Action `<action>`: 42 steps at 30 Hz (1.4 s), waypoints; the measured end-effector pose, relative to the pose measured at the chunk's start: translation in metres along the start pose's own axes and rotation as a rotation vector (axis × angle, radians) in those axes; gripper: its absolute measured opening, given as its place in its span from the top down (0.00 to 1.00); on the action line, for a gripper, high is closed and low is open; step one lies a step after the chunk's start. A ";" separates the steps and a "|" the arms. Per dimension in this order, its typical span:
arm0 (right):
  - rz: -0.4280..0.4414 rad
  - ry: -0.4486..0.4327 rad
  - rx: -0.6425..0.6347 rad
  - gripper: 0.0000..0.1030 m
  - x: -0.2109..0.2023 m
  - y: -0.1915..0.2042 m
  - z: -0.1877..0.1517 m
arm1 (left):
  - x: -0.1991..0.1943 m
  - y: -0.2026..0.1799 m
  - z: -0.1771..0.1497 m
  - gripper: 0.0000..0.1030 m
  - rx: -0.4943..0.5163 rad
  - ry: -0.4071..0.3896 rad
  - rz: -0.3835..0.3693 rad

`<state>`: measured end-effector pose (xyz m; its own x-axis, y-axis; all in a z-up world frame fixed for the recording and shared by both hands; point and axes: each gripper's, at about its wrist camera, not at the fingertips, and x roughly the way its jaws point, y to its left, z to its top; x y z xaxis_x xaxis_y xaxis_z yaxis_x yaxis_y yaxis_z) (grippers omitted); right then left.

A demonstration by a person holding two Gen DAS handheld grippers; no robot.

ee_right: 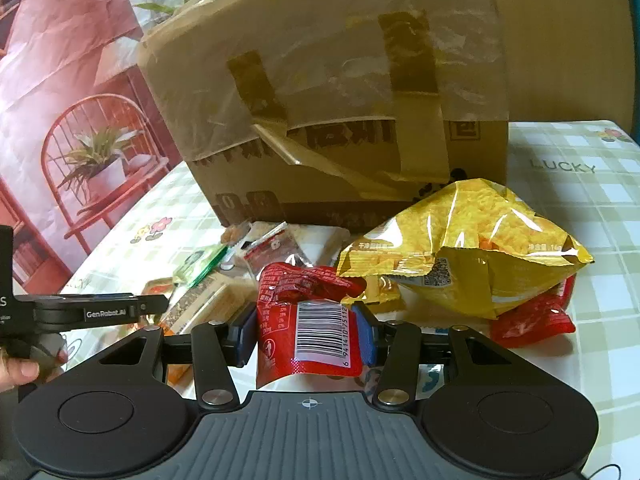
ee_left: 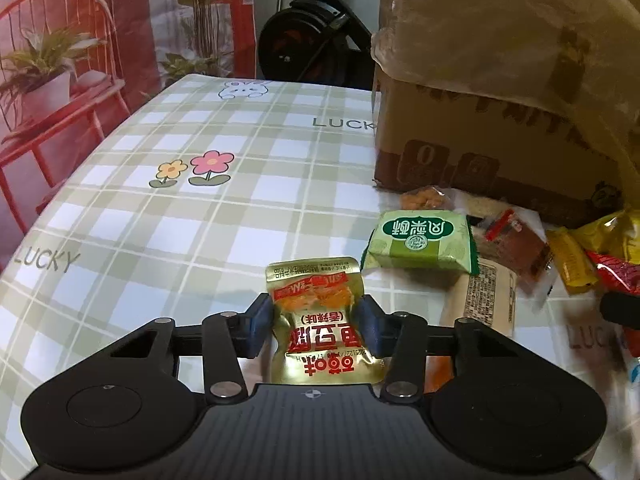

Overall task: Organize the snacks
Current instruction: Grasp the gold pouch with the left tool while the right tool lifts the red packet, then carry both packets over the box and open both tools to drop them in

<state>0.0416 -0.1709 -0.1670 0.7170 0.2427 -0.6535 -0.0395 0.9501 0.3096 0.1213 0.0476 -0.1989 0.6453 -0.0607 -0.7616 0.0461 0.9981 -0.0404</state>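
Note:
My left gripper (ee_left: 316,322) is shut on a gold snack packet (ee_left: 320,320) with red print, held just above the checked tablecloth (ee_left: 200,208). A green packet (ee_left: 420,240) lies just beyond it to the right, at the edge of a snack pile. My right gripper (ee_right: 306,332) is shut on a red packet (ee_right: 308,332) with a barcode label, in front of the pile. A big yellow chip bag (ee_right: 468,240) lies right of it, another red packet (ee_right: 532,322) under the bag. The left gripper (ee_right: 80,314) shows at the right wrist view's left edge.
A large taped cardboard box (ee_right: 332,92) stands behind the pile; it also fills the left wrist view's upper right (ee_left: 500,92). Several small packets (ee_right: 272,248) lie at its foot. A black exercise bike (ee_left: 316,36) stands beyond the table's far edge.

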 end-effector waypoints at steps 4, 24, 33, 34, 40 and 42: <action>0.005 -0.007 -0.002 0.56 -0.001 0.001 0.001 | -0.002 -0.001 -0.004 0.60 0.020 -0.016 -0.010; 0.044 -0.176 -0.125 0.56 -0.040 0.030 0.044 | -0.090 0.004 0.064 0.61 0.013 -0.331 -0.086; -0.015 -0.383 -0.240 0.56 -0.067 0.028 0.138 | -0.118 -0.043 0.145 0.60 0.086 -0.498 -0.212; -0.033 -0.406 -0.251 0.56 -0.067 0.025 0.151 | -0.118 -0.050 0.152 0.60 0.098 -0.514 -0.220; -0.133 -0.408 -0.276 0.56 -0.038 -0.002 0.214 | -0.084 -0.100 0.199 0.60 0.137 -0.487 -0.264; -0.162 -0.382 -0.271 0.56 -0.024 -0.009 0.222 | -0.069 -0.116 0.206 0.60 0.153 -0.455 -0.268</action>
<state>0.1791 -0.2288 -0.0011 0.9306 0.0463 -0.3631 -0.0493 0.9988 0.0010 0.2289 -0.0661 -0.0082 0.8586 -0.3446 -0.3795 0.3430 0.9364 -0.0744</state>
